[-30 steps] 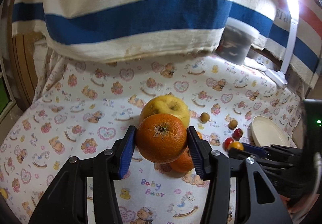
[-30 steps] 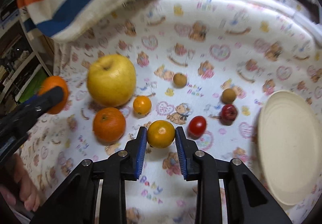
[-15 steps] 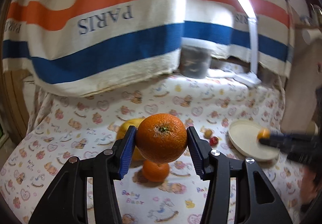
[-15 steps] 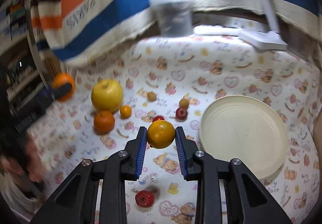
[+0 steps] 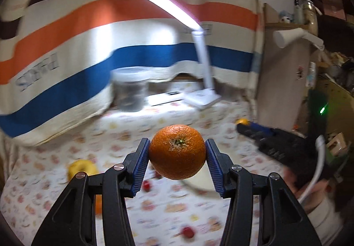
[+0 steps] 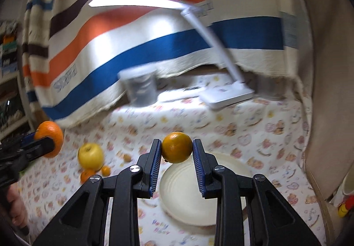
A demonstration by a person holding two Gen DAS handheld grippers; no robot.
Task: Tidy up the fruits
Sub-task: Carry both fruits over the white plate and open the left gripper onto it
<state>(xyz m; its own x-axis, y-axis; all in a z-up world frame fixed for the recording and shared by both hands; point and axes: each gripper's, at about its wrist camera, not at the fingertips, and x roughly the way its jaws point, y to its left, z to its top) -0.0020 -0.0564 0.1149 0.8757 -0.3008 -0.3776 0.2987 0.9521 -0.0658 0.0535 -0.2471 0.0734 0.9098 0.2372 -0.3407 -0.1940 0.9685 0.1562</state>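
My left gripper [image 5: 177, 156] is shut on a large orange [image 5: 177, 155] and holds it high above the table. My right gripper [image 6: 177, 151] is shut on a small orange [image 6: 177, 147] and holds it in the air above the cream plate [image 6: 188, 197]. The left gripper and its large orange [image 6: 49, 137] also show at the left of the right wrist view. A yellow apple [image 6: 90, 155] and two small oranges [image 6: 87, 175] lie on the cloth left of the plate. Small red fruits [image 5: 188, 231] lie on the cloth below the left gripper.
A white desk lamp [image 6: 230, 95] and a grey lidded tub [image 6: 141, 89] stand at the back of the table. A striped towel [image 5: 88, 47] hangs behind. A beige wall panel [image 6: 327, 91] bounds the right side. The bear-print cloth [image 6: 254, 135] covers the table.
Both grippers have risen and tilted up with their fruit. The right gripper has moved over the plate. The left gripper has swung right toward the plate.
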